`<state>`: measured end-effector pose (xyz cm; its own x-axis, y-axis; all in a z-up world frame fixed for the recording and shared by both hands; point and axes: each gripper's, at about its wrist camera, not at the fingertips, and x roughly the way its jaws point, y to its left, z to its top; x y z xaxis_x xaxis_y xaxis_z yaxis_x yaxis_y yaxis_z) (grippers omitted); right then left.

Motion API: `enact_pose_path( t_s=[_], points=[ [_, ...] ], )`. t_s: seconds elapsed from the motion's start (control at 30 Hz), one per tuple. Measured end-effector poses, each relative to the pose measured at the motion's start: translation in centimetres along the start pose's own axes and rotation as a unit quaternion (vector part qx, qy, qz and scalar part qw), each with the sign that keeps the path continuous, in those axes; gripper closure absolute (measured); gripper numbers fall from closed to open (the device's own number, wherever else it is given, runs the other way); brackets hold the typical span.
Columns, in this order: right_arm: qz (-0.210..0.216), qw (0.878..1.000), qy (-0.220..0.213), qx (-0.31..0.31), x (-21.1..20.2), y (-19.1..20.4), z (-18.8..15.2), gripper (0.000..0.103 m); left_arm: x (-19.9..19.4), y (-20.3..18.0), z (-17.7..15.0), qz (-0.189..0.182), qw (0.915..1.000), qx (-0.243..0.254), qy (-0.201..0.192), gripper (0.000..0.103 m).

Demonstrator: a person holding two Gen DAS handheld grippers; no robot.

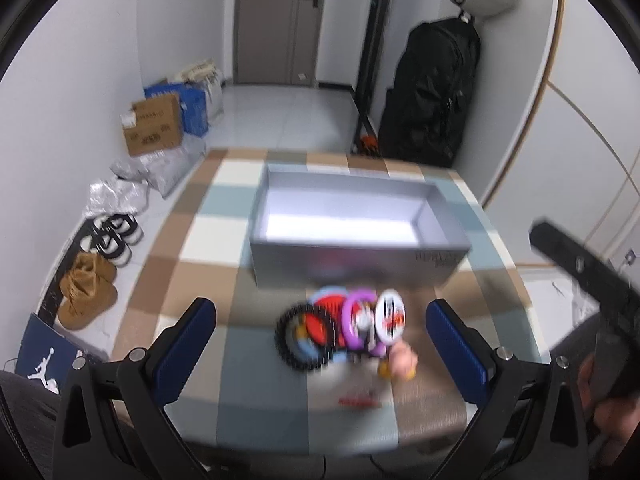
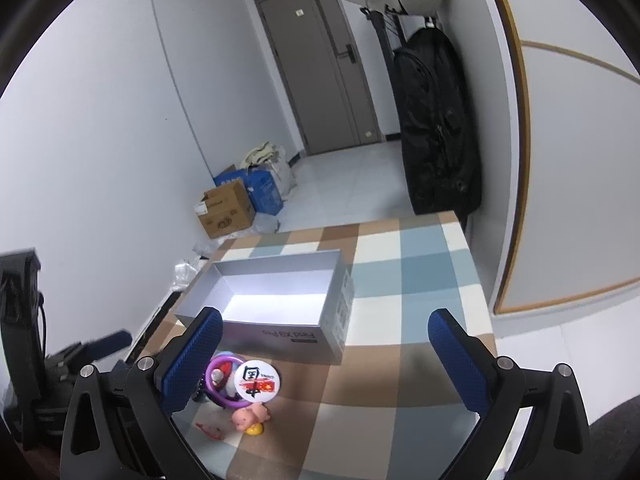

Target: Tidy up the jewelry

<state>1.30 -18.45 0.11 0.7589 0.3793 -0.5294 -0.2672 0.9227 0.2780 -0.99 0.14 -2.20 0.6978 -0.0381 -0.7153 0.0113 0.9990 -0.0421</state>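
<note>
A small pile of trinkets lies on the checked tablecloth in front of an open grey box (image 1: 352, 258) (image 2: 280, 336). The pile holds a black ring (image 1: 294, 338), a purple ring (image 1: 358, 322) (image 2: 224, 390), a white round badge (image 1: 390, 314) (image 2: 256, 382), a pink pig figure (image 1: 402, 362) (image 2: 250, 416) and a thin red piece (image 1: 358, 401) (image 2: 208, 430). My left gripper (image 1: 320, 344) is open and hangs above the pile, blurred. My right gripper (image 2: 324, 356) is open too, with the pile near its left finger (image 2: 196, 360). The box is empty inside.
The table (image 2: 400, 380) ends at a white wall on the right. Shoes (image 1: 88, 292), plastic bags and cardboard boxes (image 1: 154, 130) line the floor to the left. A black bag (image 2: 436, 128) hangs at the far end. The other gripper's body (image 1: 592, 292) shows at right.
</note>
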Motion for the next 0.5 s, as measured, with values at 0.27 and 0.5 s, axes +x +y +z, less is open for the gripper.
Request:
enact_pose_path(
  t_s=[0.27,0.5],
  points=[
    [0.021,1.0,0.002,0.014,0.0,-0.5,0.2,0.0,1.0,-0.5,-2.2,-0.023,0.9927,0.022,0.117,0.01],
    [0.045,0.999,0.016,0.016,0.9,-0.4,0.3,0.0,1.1,-1.8,-2.7,-0.05,0.9872,0.056,0.141,0.024]
  ],
)
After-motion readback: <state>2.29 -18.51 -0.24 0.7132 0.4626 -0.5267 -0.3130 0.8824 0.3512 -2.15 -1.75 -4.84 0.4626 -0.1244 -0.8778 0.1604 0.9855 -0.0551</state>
